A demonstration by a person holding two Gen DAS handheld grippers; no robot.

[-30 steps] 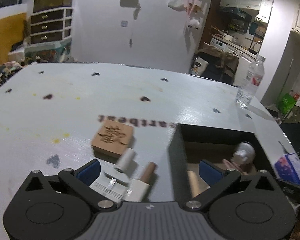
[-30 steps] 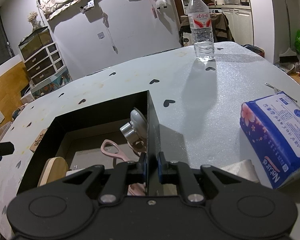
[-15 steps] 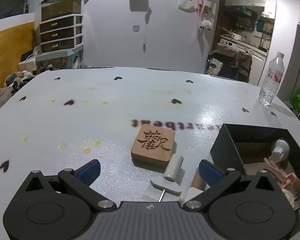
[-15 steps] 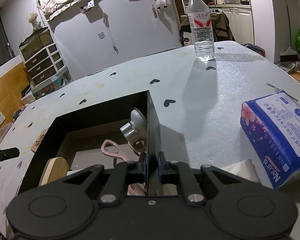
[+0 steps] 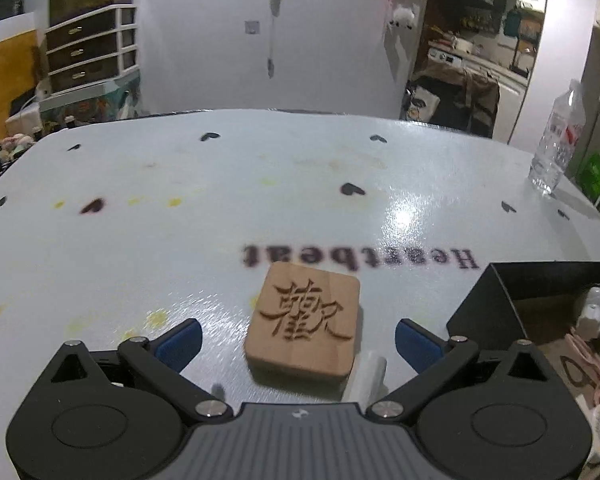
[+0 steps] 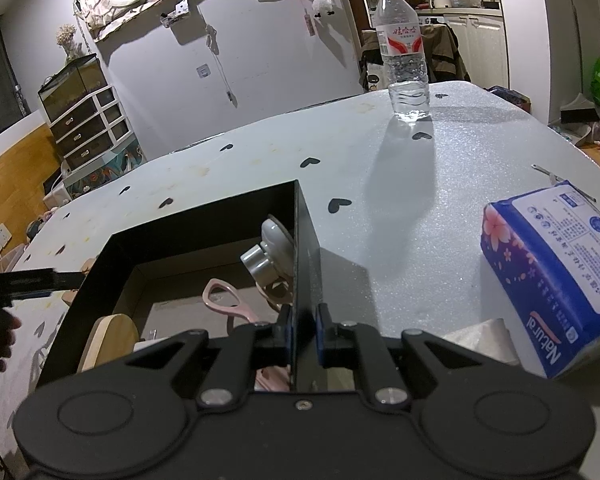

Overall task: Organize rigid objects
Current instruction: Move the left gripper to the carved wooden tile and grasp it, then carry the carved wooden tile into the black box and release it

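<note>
Your left gripper (image 5: 296,344), jaws just easing inward but still released, is framing the wooden block (image 5: 306,330) lying flat, carving upright toward you, on the heart-printed desk (image 5: 220,208); your right gripper (image 6: 302,334) is clamping the black box (image 6: 306,240) wall.

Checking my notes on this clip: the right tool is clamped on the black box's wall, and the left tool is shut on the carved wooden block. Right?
Not quite. The left tool is open around the carved wooden block, its pads clear, as the left wrist view shows. The right tool is indeed clamped on the black box.
</note>
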